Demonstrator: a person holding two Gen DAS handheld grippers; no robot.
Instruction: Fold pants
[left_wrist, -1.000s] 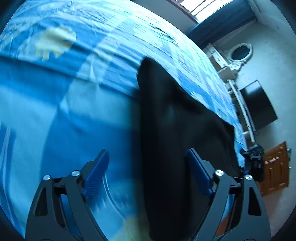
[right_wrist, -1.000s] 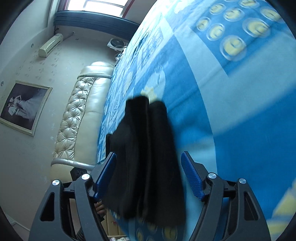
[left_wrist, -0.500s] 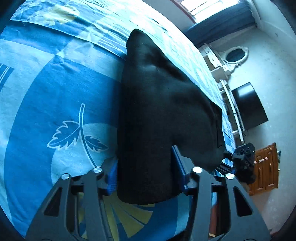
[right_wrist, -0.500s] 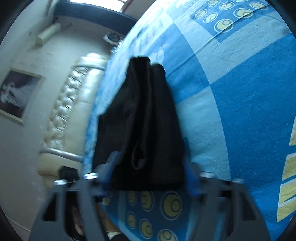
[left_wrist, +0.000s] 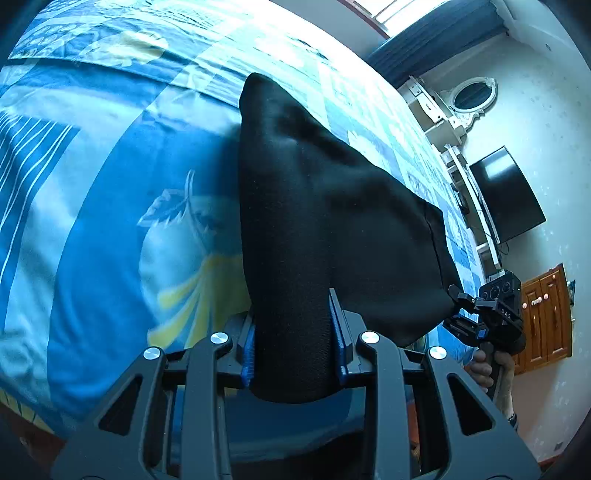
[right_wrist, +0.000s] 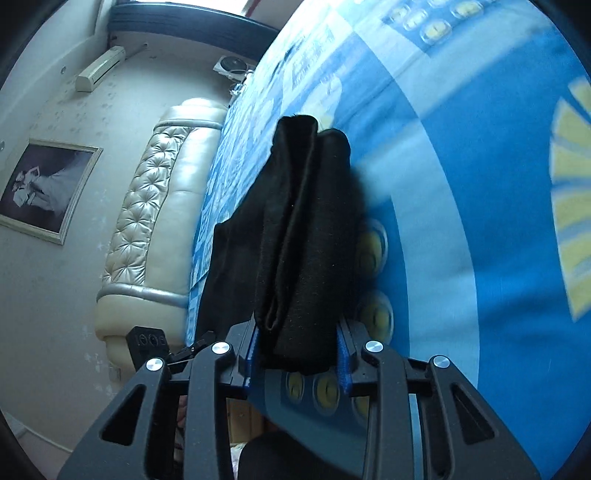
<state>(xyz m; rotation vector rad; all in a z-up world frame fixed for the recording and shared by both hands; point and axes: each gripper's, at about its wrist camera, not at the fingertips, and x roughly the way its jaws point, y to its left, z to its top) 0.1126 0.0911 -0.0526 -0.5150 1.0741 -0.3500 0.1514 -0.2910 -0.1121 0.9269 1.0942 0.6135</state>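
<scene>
The black pants (left_wrist: 314, 206) lie on the blue patterned bedspread (left_wrist: 110, 206), partly folded into layers. My left gripper (left_wrist: 293, 347) is shut on the near end of the pants, cloth bunched between its blue pads. My right gripper (right_wrist: 299, 350) is shut on the other near corner of the pants (right_wrist: 303, 229), where several folded layers show. The right gripper also shows in the left wrist view (left_wrist: 491, 314), holding the cloth's far corner. The held edge is raised off the bed.
A padded cream headboard (right_wrist: 147, 229) and a framed picture (right_wrist: 44, 188) stand left of the bed. A dark TV (left_wrist: 506, 195), a white shelf with an oval mirror (left_wrist: 469, 99) and a wooden cabinet (left_wrist: 546, 310) stand on the other side.
Both grippers came down over the pants' near edge and closed from open to shut on the cloth. The edge now lifts off the bedspread.
</scene>
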